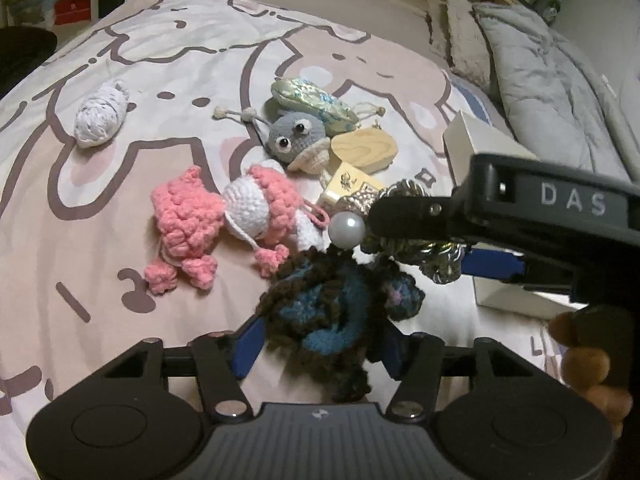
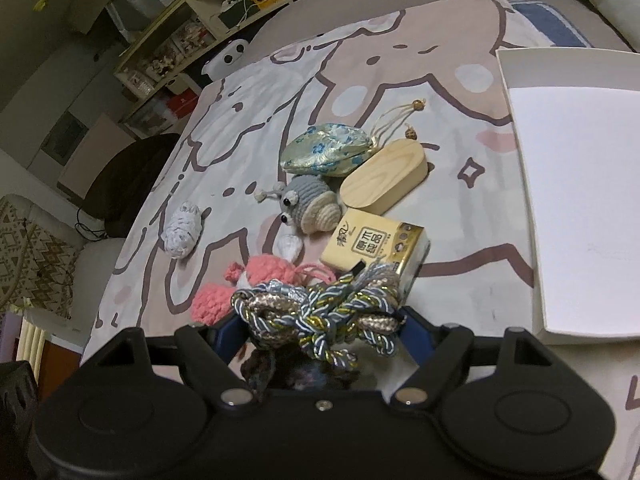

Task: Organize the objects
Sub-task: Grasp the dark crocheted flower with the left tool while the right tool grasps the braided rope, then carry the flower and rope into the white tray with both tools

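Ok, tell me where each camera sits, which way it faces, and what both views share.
Left wrist: rides the left tool, looking forward over the bed; its blue pads clamp a dark crochet piece. The right tool and a hand show at right.
Right wrist: rides the right tool, facing the same pile; it clamps a braided cord, white box at right.
Shared: grey snail, wooden case, pink toy.
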`<act>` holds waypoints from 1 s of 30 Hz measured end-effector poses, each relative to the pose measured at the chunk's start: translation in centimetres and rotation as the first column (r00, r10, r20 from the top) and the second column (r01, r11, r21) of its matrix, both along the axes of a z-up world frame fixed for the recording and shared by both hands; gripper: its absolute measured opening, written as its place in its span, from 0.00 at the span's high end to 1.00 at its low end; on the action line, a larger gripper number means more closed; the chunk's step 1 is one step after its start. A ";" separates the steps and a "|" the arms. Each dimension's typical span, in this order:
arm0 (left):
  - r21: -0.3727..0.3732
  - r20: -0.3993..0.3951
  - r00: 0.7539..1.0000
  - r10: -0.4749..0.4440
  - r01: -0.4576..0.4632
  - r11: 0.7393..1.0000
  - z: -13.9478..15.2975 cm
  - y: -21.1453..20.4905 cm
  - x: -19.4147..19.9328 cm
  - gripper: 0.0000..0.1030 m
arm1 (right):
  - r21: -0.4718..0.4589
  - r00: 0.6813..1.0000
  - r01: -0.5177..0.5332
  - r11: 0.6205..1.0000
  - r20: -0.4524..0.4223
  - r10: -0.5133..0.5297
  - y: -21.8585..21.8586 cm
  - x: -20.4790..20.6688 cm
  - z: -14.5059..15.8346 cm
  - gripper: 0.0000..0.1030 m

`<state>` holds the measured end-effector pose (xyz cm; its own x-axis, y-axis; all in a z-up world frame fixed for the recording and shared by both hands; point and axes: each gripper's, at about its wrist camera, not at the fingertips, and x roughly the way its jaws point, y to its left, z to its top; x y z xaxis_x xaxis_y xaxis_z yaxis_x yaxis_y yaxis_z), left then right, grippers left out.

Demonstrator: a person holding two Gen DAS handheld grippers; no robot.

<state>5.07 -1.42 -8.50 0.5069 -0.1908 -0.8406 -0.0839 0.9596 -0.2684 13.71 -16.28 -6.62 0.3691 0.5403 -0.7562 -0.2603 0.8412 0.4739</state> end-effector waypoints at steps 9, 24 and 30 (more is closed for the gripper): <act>0.003 0.009 0.998 -0.063 0.063 0.998 0.2 -0.8 -0.5 0.79 | -0.012 1.000 0.013 1.000 0.015 -0.013 -0.4 -0.3 0.1 0.22; 0.027 0.140 0.987 -0.072 0.069 0.997 3.5 -0.7 -1.4 0.82 | 0.031 0.984 0.074 0.997 0.159 -0.078 -2.7 -1.7 4.5 0.22; 0.052 0.206 0.977 -0.061 0.052 0.997 6.0 -0.1 -1.7 0.82 | -0.005 0.969 0.088 0.996 0.234 -0.084 -3.4 -2.2 6.1 0.22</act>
